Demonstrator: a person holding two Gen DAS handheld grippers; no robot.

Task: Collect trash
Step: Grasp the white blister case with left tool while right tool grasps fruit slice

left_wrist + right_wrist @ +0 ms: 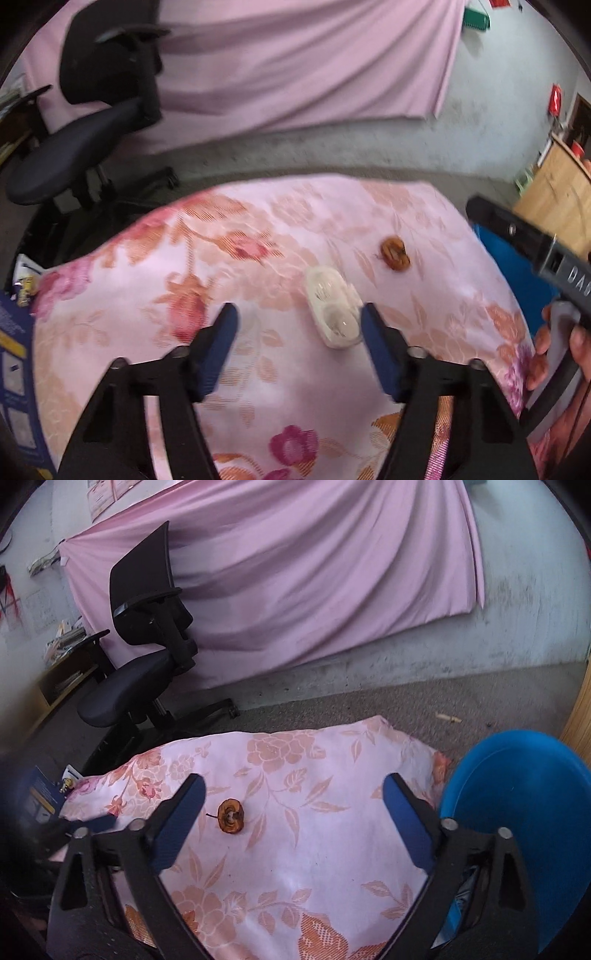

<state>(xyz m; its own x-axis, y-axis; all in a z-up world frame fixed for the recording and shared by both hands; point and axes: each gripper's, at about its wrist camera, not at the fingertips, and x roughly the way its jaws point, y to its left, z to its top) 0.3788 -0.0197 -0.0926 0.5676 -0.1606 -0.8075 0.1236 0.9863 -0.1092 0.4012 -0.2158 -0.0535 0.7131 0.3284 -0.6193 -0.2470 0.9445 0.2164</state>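
Seen only from the right wrist: round blue plastic bin [524, 812] at the right of the pink flowered cloth [295, 849]. Seen only from the left wrist: clear plastic blister pack [334, 308], just beside the right finger of the left gripper [299, 325]. Both claws released and empty, right gripper [293, 805] hovering over the cloth. Small dried orange fruit slice [231, 816] lying flat near its left finger.
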